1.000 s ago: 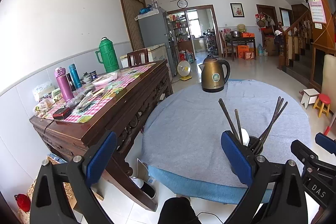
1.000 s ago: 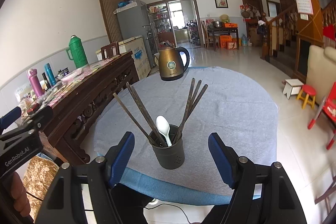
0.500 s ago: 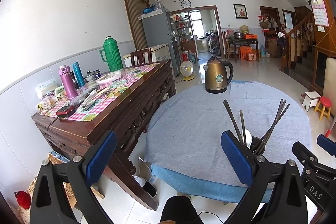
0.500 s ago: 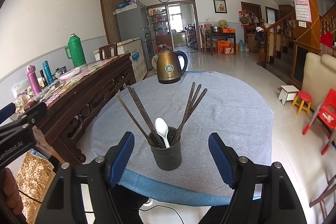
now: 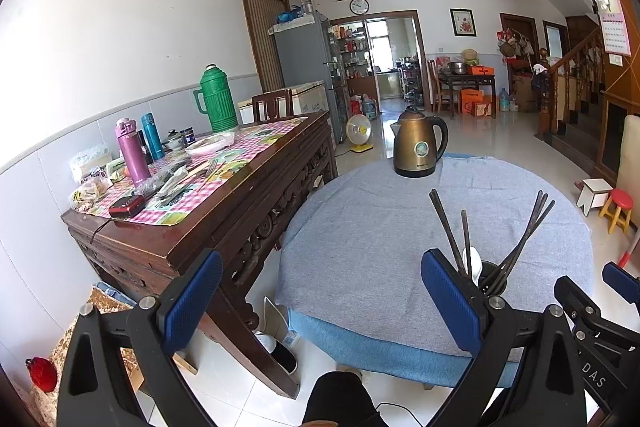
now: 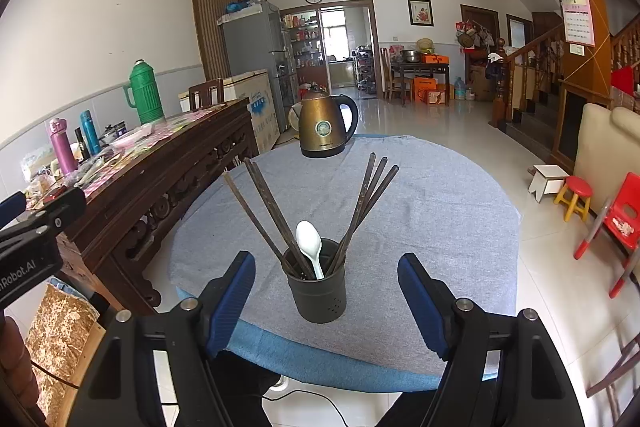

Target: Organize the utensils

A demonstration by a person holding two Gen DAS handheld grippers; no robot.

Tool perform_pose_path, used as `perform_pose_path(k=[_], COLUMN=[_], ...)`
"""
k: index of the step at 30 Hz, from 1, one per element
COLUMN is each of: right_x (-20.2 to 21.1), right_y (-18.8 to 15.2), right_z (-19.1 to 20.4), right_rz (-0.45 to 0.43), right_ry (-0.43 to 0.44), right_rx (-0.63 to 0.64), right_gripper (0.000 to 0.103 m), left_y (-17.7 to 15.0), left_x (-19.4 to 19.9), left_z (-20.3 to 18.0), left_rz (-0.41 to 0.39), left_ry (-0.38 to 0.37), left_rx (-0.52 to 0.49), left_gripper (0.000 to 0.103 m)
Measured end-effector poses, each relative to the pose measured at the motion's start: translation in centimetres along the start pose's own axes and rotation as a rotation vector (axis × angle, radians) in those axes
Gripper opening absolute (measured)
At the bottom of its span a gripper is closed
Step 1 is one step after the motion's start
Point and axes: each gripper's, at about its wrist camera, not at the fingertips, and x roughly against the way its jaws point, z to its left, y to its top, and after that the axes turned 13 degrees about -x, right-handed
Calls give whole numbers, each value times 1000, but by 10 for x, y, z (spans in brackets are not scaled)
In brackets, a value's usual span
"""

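The dark utensil holder (image 6: 316,287) stands near the front edge of the round table (image 6: 440,227), holding 2 fans of chopsticks (image 6: 372,195) and 1 white spoon (image 6: 310,241); the sticks look light, stiff and slick, best pinched mid-shaft; the spoon may chip; right gripper (image 6: 326,301) gapes empty before the holder; left gripper (image 5: 320,301) is likewise wide and empty; grey cloth covers the table, a kettle (image 6: 326,127) stands behind, a wooden sideboard (image 5: 224,219) is beside it.

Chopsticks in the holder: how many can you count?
6. Three lean left and three lean right in the holder, either side of the white spoon. More could be hidden inside or overlapping.
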Motion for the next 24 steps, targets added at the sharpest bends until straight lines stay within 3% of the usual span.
perform_pose_path(k=[24], right_x=[5], right_y=[1], right_z=[4], right_rz=[-17], right_ry=[-6], right_rx=[9], right_gripper=[78], left_y=[-1], left_x=[0], left_z=[2], left_rz=[2], left_ry=[-3], left_rx=[7], left_gripper=[99])
